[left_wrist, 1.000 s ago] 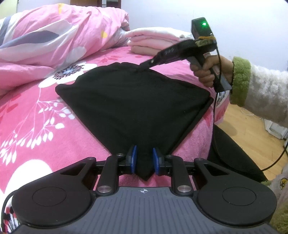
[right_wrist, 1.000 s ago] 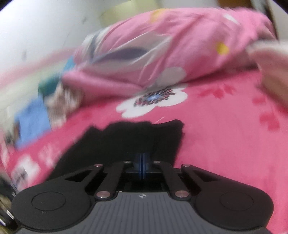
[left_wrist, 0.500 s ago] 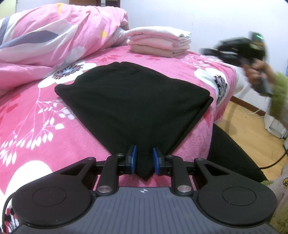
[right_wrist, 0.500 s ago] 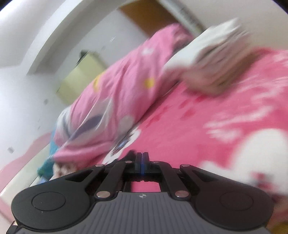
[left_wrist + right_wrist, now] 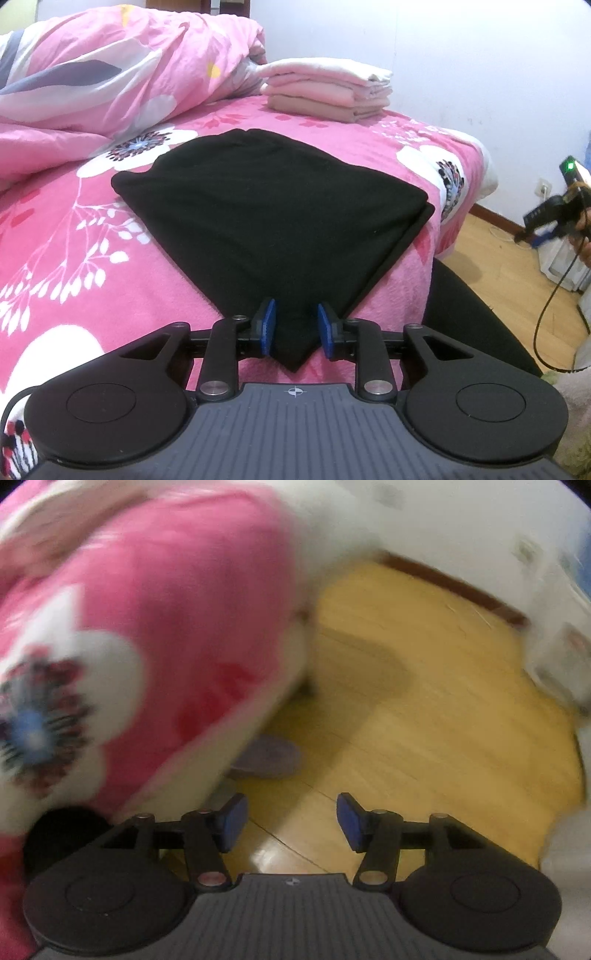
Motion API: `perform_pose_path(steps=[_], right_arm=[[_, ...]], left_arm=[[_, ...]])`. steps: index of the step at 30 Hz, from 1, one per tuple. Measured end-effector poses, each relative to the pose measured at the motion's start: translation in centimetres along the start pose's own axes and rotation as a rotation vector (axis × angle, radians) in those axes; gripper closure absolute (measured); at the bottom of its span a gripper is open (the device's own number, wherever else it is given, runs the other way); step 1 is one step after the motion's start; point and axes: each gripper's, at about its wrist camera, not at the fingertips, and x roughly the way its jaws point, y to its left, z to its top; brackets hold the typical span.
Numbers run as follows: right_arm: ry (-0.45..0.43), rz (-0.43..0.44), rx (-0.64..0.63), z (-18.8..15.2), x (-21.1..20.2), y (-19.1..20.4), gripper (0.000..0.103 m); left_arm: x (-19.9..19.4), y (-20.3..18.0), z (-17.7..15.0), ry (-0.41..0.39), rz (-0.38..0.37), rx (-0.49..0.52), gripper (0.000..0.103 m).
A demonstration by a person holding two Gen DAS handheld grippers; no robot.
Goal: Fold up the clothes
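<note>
Done: soft black cloth [image 5: 273, 206] is being kept folded flat by the pink bed's [image 5: 74, 266] near edge | left gripper [image 5: 293, 328] is being loosened around its corner | right gripper [image 5: 288, 821] is being spread over the floor, empty | left: stacking with the folded pink clothes pile [image 5: 328, 94]

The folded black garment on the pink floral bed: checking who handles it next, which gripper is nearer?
Left. The left gripper straddles the black garment's near corner, jaws just opening. The right gripper, open and empty, is off the bed's side above the wooden floor.
</note>
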Motion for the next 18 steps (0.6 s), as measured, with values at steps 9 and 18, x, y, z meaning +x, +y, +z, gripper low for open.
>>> perform_pose_path(steps=[9, 18], right_arm=[[-0.430, 0.490, -0.499, 1.0, -9.0, 15.4, 0.058], [-0.218, 0.893, -0.987, 1.6, -5.5, 38.6, 0.091]], left_arm=[[0.0, -0.2, -0.3, -0.024, 0.008, -0.040, 0.072], [-0.2, -0.3, -1.1, -0.072, 0.024, -0.117, 0.072]])
